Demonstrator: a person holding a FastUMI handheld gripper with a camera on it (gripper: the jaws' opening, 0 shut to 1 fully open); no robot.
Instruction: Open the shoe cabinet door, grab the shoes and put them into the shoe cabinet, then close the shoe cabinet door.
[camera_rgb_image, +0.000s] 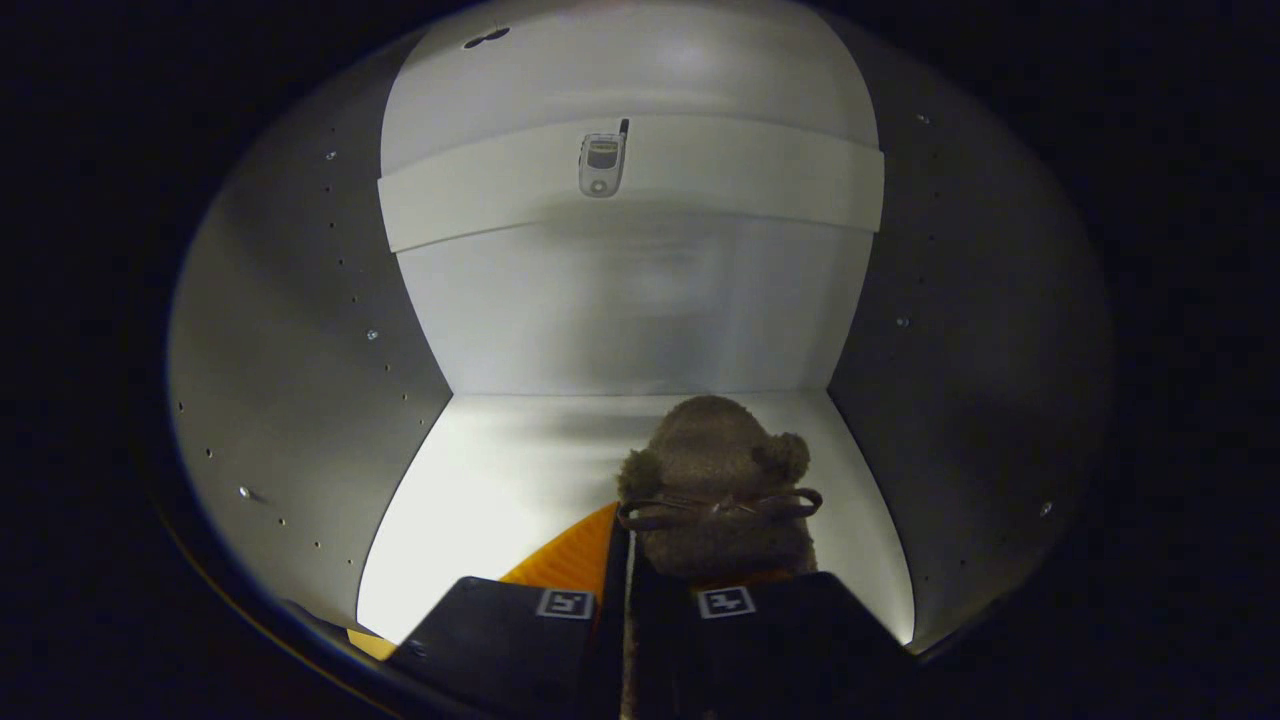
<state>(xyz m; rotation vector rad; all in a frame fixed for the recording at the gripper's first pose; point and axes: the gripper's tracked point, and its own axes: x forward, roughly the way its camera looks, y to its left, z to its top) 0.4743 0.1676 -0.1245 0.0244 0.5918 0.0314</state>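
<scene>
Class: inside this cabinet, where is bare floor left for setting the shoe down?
Bare white cabinet floor lies between the left wall and the fuzzy brown slipper with orange sole, and in a strip behind it to the back panel. Right of it, only a narrow strip. The tool is shut on the slipper.

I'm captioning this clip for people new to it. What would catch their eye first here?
The fuzzy brown slipper with a bow, gripped in the gripper, its fingers shut on it, just above the bright cabinet floor. Beyond it, a small phone sits on the shelf higher up inside.
</scene>
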